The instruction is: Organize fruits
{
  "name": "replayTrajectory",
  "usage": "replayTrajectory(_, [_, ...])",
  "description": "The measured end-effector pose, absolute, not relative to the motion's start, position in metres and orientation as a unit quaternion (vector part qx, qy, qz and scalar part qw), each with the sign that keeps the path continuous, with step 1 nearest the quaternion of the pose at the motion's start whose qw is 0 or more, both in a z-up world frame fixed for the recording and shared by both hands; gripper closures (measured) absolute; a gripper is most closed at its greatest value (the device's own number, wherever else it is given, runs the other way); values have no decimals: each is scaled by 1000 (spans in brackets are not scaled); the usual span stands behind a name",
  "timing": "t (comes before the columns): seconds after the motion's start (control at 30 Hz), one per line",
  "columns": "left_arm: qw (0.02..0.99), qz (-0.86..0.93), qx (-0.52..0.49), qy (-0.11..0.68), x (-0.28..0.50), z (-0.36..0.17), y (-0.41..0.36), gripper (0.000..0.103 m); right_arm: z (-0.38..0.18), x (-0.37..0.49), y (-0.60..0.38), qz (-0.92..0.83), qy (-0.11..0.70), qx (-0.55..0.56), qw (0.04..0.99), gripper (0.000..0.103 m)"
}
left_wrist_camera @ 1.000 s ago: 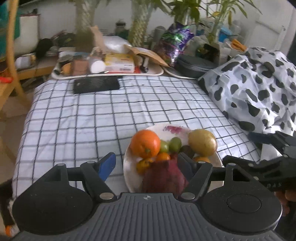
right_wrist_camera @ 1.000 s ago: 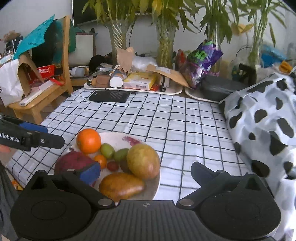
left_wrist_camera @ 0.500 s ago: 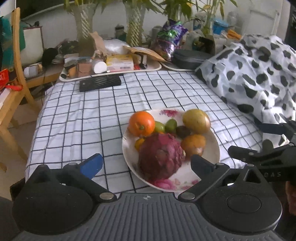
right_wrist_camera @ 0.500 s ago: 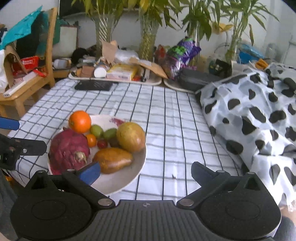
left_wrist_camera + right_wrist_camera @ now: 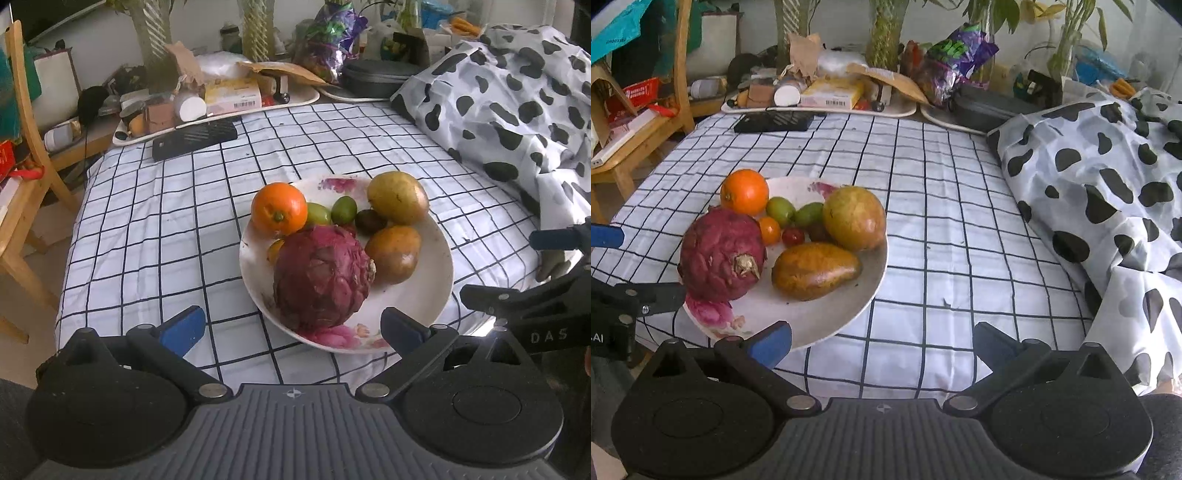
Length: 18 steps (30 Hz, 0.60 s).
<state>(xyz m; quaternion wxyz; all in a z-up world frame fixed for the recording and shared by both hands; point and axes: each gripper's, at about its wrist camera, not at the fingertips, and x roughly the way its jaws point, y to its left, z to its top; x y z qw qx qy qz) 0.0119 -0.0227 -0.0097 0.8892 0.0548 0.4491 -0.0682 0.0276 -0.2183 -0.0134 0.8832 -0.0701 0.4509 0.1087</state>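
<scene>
Right wrist: mango (image 5: 815, 270) lengthwise, probably rightward.

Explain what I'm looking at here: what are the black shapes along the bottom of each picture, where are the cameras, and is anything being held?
There is no robot arm. A person holds a two-finger gripper in each hand, and each gripper carries a wide-angle camera looking forward along its fingers. The black shapes at the bottom are the gripper bodies.

One picture comes from the left gripper, the other from the right gripper. Each also catches the other gripper at its edge.

On the checked cloth stands a flowered plate of fruit: an orange, a purple-red dragon fruit, two yellow-brown mangoes, and several small green, orange and dark fruits. A cow-patterned fabric lies at the right; trays of clutter and plants stand behind.

Nothing is held. The left jaws have just been opening and now stand wide, just short of the dragon fruit; the right jaws are open over the bare cloth.
</scene>
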Motion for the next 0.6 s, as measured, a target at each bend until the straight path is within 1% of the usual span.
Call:
replayTrajectory(0.27, [885,-67,63,457,13,-12,-25,0,-17,29,-213,104,456,-95,879,0])
replayTrajectory(0.6, [883,-66,62,460,13,-13,-25,0,-18,30,-212,102,458,-101,877,0])
